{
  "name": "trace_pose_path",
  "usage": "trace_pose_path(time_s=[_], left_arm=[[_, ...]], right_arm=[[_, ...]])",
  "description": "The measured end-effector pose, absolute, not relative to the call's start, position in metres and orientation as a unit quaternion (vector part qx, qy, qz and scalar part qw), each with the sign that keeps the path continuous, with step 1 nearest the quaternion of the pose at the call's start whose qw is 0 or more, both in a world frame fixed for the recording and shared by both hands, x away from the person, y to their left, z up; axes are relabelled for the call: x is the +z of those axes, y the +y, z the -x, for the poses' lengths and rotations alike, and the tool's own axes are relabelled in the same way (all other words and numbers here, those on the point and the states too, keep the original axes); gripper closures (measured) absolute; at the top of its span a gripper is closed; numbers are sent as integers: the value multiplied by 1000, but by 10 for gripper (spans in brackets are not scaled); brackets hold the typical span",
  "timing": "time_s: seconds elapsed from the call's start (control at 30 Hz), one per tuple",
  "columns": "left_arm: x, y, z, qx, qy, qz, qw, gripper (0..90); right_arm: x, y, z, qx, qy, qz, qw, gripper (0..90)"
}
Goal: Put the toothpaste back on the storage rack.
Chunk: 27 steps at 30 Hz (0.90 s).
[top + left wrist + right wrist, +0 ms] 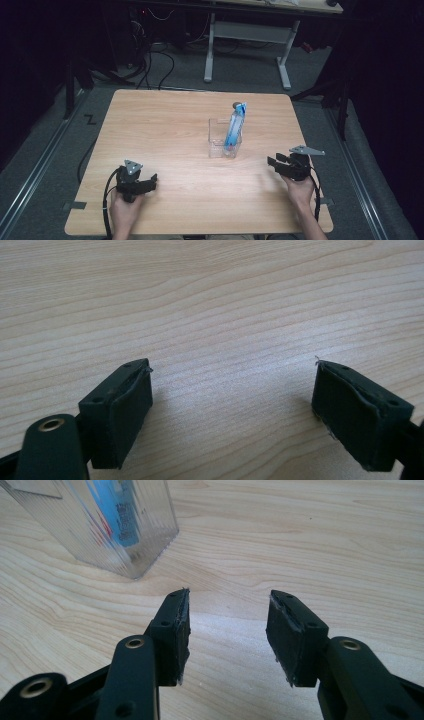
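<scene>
Tube [234,127] upright in clear box [218,145] mid-surface [165,125]; probably light, soft, slippery. Best pinched near cap. Left gripper [150,180] wide, empty; right gripper [275,162] partly spread, empty.

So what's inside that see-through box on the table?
A blue tube stands in the clear box, leaning, its cap end poking out above the rim. Through the ribbed wall in the right gripper view its print is blurry, and its bottom end can't be made out.
</scene>
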<state>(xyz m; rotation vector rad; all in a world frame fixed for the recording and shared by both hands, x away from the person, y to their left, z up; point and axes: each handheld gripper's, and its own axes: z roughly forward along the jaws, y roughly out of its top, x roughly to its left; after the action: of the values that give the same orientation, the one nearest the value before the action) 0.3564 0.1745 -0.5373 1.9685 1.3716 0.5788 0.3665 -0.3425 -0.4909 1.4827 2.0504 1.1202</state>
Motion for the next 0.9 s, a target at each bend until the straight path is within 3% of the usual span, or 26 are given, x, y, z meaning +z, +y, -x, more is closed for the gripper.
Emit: trace_pose_path(time_s=[0.9], left_arm=[[-537, 174, -356, 221, 525, -753, 330, 167]], right_arm=[[-512, -322, -378, 358, 753, -515, 201, 485]])
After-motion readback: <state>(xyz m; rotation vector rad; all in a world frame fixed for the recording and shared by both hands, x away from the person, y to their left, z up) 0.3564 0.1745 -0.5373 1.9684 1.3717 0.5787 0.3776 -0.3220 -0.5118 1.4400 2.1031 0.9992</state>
